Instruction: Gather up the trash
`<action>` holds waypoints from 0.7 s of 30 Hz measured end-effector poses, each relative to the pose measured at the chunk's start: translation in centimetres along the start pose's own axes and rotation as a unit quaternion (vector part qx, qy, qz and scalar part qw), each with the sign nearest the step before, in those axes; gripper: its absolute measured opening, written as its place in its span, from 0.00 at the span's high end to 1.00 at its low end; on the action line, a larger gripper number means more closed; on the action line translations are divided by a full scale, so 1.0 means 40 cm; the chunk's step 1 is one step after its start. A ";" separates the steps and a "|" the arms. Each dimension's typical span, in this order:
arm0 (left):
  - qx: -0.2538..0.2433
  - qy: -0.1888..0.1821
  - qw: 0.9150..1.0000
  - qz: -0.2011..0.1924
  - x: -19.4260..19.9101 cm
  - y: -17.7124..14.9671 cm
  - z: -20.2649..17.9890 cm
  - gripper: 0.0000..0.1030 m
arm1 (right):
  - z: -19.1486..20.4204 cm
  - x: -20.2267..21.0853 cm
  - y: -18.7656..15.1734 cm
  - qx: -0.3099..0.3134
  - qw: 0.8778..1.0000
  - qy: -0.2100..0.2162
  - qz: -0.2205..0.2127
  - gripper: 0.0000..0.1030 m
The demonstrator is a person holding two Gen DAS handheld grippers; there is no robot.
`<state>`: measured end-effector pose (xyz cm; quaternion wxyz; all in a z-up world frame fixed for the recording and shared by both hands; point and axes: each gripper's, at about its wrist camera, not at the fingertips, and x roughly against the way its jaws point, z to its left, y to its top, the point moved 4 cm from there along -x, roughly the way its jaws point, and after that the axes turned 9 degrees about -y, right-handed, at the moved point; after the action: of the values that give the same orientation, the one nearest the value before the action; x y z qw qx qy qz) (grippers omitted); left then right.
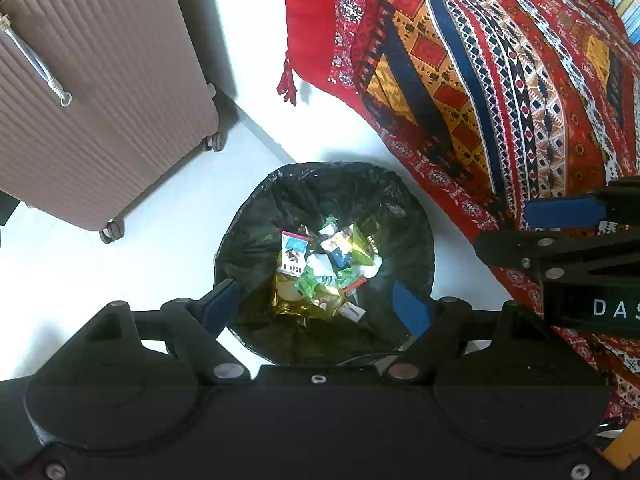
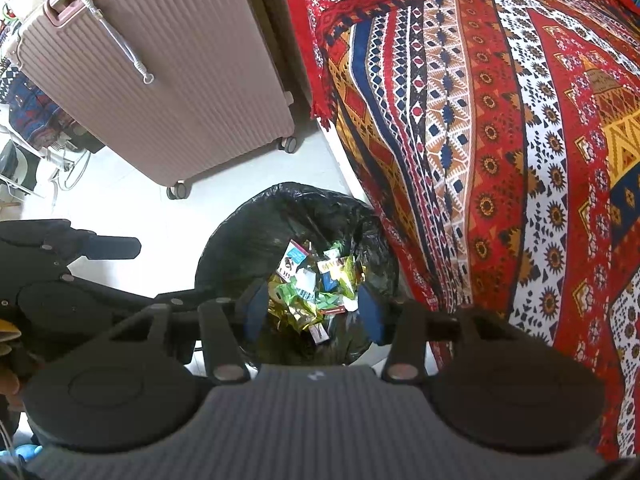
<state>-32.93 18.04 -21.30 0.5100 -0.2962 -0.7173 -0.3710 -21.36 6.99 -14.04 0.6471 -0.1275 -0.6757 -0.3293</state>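
A bin lined with a black bag stands on the white floor below both grippers. Inside lies a heap of wrappers and small cartons: gold foil, green packets, white and blue boxes. My left gripper hangs open above the bin, nothing between its blue pads. My right gripper is open over the bin too, empty. The right gripper's blue finger shows at the right of the left wrist view; the left gripper's finger shows at the left of the right wrist view.
A ribbed pink suitcase on wheels stands left of the bin. A bed under a red patterned cloth rises right of the bin, almost touching it. White floor tiles lie between. Clutter sits at far left.
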 end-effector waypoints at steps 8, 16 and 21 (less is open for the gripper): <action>0.006 -0.003 1.000 0.003 -0.005 -0.003 0.002 0.20 | 0.002 -0.007 0.003 0.000 1.000 -0.001 0.003 0.38; 0.009 -0.002 1.000 0.004 -0.007 -0.005 0.002 0.20 | 0.002 -0.009 0.001 0.000 1.000 -0.001 0.004 0.38; 0.011 -0.006 1.000 0.002 -0.007 -0.005 0.001 0.20 | 0.003 -0.009 -0.001 -0.001 1.000 -0.002 0.004 0.38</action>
<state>-33.02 17.94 -21.60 0.5096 -0.2945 -0.7236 -0.3605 -21.42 7.11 -14.38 0.6469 -0.1313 -0.6763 -0.3270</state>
